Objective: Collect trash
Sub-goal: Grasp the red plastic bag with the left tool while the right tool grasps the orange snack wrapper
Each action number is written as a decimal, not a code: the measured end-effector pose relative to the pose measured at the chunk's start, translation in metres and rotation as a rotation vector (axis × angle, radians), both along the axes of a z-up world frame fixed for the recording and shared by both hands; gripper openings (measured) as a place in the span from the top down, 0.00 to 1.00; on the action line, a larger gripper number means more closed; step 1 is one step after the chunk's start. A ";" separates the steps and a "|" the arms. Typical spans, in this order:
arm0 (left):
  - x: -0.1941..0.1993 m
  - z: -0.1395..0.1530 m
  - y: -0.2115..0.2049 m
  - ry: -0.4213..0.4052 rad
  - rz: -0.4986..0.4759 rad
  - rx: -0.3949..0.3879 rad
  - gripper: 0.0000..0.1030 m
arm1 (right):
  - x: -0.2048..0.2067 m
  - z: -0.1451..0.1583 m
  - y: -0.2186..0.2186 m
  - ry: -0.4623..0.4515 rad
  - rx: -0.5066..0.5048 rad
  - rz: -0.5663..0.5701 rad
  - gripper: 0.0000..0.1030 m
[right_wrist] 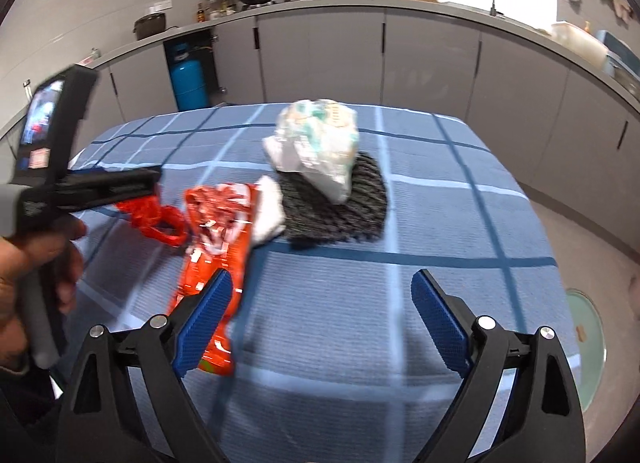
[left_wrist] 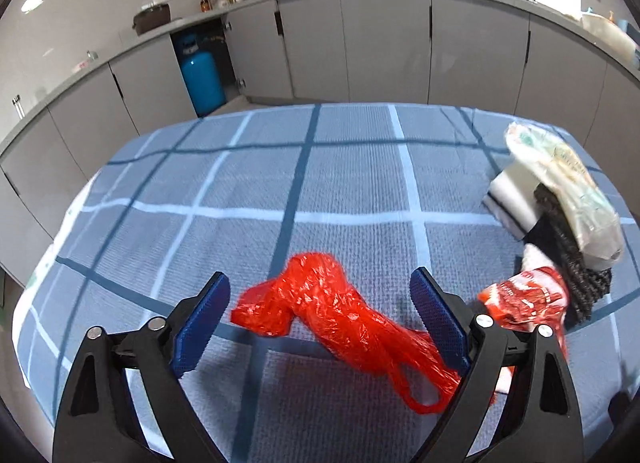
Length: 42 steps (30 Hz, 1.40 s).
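Observation:
A crumpled red plastic bag (left_wrist: 336, 315) lies on the blue checked tablecloth (left_wrist: 320, 191), between the open fingers of my left gripper (left_wrist: 320, 303). Its handle loops show in the right wrist view (right_wrist: 156, 219) beside the left gripper's body (right_wrist: 80, 187). A red and white snack wrapper (right_wrist: 216, 239) lies at the left finger of my open, empty right gripper (right_wrist: 322, 303); it also shows in the left wrist view (left_wrist: 524, 299). A crumpled pale printed bag (right_wrist: 320, 147) rests on a black woven mat (right_wrist: 340, 211), with a white crumpled piece (right_wrist: 268, 215) beside it.
Grey kitchen cabinets (left_wrist: 380, 43) run behind the table, with a blue gas cylinder (left_wrist: 202, 79) in an open bay. A pale green round lid (right_wrist: 588, 339) lies on the floor at the right of the table.

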<state>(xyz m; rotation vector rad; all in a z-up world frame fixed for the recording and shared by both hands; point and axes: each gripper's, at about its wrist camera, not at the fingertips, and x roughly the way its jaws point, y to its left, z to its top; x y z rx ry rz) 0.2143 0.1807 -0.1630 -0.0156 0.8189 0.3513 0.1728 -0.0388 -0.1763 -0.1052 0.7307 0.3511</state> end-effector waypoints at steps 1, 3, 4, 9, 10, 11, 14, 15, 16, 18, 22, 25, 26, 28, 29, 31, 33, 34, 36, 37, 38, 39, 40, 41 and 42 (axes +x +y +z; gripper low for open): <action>0.000 -0.003 -0.001 0.004 -0.004 0.003 0.17 | 0.000 -0.001 0.004 0.003 -0.001 0.008 0.13; -0.001 -0.009 -0.001 0.012 -0.019 -0.011 0.44 | 0.000 -0.003 0.011 0.009 -0.001 0.019 0.13; -0.001 -0.011 0.001 0.024 -0.031 -0.029 0.64 | 0.001 -0.004 0.014 0.013 -0.001 0.024 0.13; -0.006 -0.009 0.004 0.011 -0.073 -0.043 0.80 | 0.007 -0.010 0.037 0.030 -0.003 0.061 0.13; -0.008 -0.008 0.004 0.008 -0.078 -0.043 0.81 | 0.009 -0.012 0.040 0.035 0.000 0.069 0.13; -0.010 -0.006 0.004 0.003 -0.082 -0.039 0.82 | 0.010 -0.013 0.044 0.039 0.003 0.075 0.13; -0.017 0.003 0.008 -0.018 -0.085 -0.018 0.82 | 0.013 -0.019 0.057 0.046 -0.013 0.095 0.14; -0.021 0.007 0.009 -0.031 -0.081 0.002 0.82 | 0.015 -0.021 0.062 0.056 -0.013 0.101 0.16; -0.022 0.009 0.010 -0.039 -0.078 0.020 0.82 | 0.017 -0.023 0.064 0.062 -0.020 0.099 0.20; -0.026 0.014 0.011 -0.052 -0.076 0.051 0.82 | 0.022 -0.030 0.070 0.088 -0.027 0.104 0.38; -0.032 0.016 0.013 -0.059 -0.073 0.082 0.82 | 0.022 -0.037 0.078 0.106 -0.029 0.131 0.56; -0.034 0.017 0.014 -0.060 -0.078 0.082 0.82 | 0.021 -0.032 0.076 0.096 -0.012 0.151 0.59; -0.035 0.017 0.015 -0.063 -0.080 0.080 0.82 | 0.018 -0.031 0.076 0.090 -0.013 0.155 0.59; -0.036 0.022 0.014 -0.074 -0.084 0.086 0.82 | 0.012 -0.026 0.075 0.076 -0.002 0.160 0.59; -0.038 0.025 0.013 -0.081 -0.086 0.094 0.82 | 0.010 -0.023 0.074 0.065 0.001 0.162 0.59; -0.040 0.031 0.011 -0.098 -0.090 0.108 0.82 | 0.005 -0.015 0.069 0.043 0.007 0.163 0.59; -0.041 0.039 0.007 -0.111 -0.097 0.117 0.82 | 0.002 -0.008 0.061 0.022 0.016 0.159 0.59; -0.041 0.042 0.005 -0.116 -0.101 0.118 0.82 | 0.001 -0.004 0.058 0.014 0.021 0.154 0.59; -0.042 0.049 -0.002 -0.129 -0.120 0.120 0.82 | 0.000 0.004 0.049 -0.004 0.035 0.135 0.59; -0.042 0.052 -0.006 -0.135 -0.134 0.120 0.82 | 0.000 0.008 0.043 -0.012 0.043 0.124 0.59; -0.042 0.055 -0.011 -0.141 -0.146 0.121 0.82 | -0.001 0.010 0.038 -0.017 0.047 0.116 0.59; -0.042 0.058 -0.016 -0.148 -0.159 0.122 0.82 | -0.003 0.015 0.029 -0.027 0.051 0.104 0.59; -0.042 0.062 -0.024 -0.158 -0.181 0.124 0.82 | -0.003 0.018 0.022 -0.034 0.056 0.090 0.59; -0.042 0.065 -0.030 -0.166 -0.197 0.125 0.82 | -0.001 0.022 0.015 -0.039 0.062 0.073 0.59; -0.041 0.067 -0.037 -0.173 -0.214 0.127 0.82 | -0.001 0.025 0.006 -0.045 0.065 0.059 0.59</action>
